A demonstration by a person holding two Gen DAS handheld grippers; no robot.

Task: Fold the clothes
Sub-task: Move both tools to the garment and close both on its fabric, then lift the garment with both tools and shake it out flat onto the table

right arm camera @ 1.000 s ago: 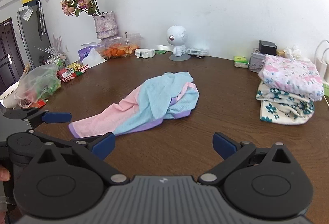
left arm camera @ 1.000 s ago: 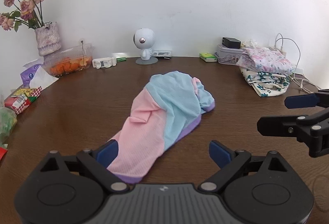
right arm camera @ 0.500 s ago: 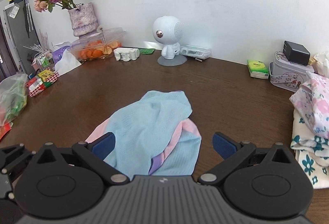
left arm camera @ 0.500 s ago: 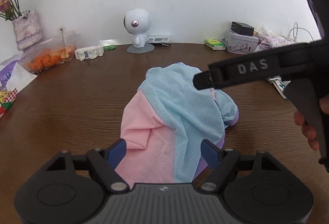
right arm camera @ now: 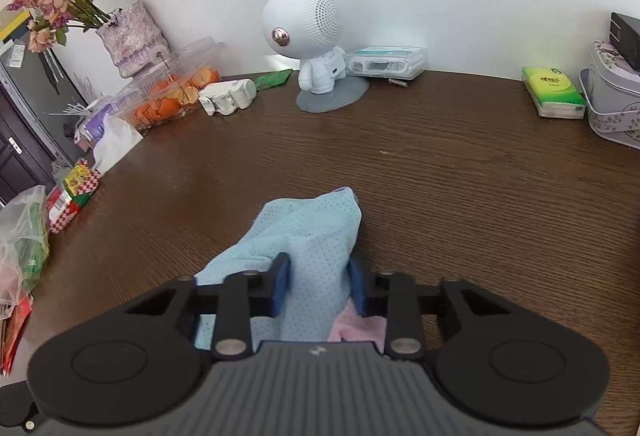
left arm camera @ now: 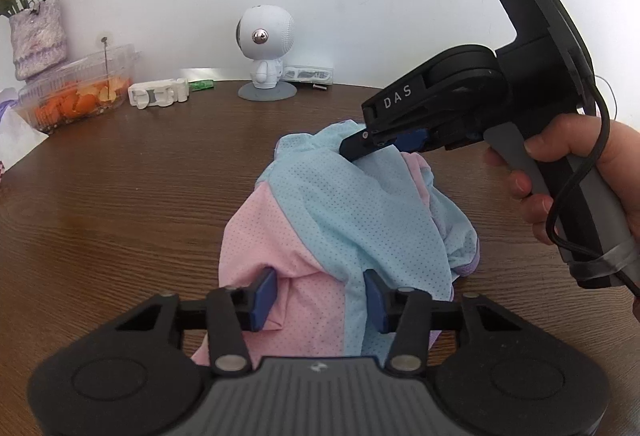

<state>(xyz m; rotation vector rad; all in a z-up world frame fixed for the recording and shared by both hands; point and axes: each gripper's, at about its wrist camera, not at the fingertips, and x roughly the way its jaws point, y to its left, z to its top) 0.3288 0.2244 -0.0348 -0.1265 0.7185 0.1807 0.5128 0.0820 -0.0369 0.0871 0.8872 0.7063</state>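
Garment (left arm camera: 340,220) lies bunched on the brown surface (left arm camera: 120,196), left hand-held gripper (left arm camera: 320,294) gaping astride its near pink-and-blue end, right hand-held gripper (right arm camera: 318,286) pinching a ridge at its far blue end; both should clamp only cloth before lifting evenly.

The right gripper (right arm camera: 318,286) sits low over the garment (right arm camera: 304,232), its blue pads (right arm camera: 280,286) pressed against a raised fold of light-blue mesh from both sides; a pink patch shows under the right pad. The brown table (right arm camera: 460,176) stretches beyond; a white robot figure (right arm camera: 306,36), a vase (right arm camera: 130,38) and a green tissue pack (right arm camera: 554,90) stand along the wall.
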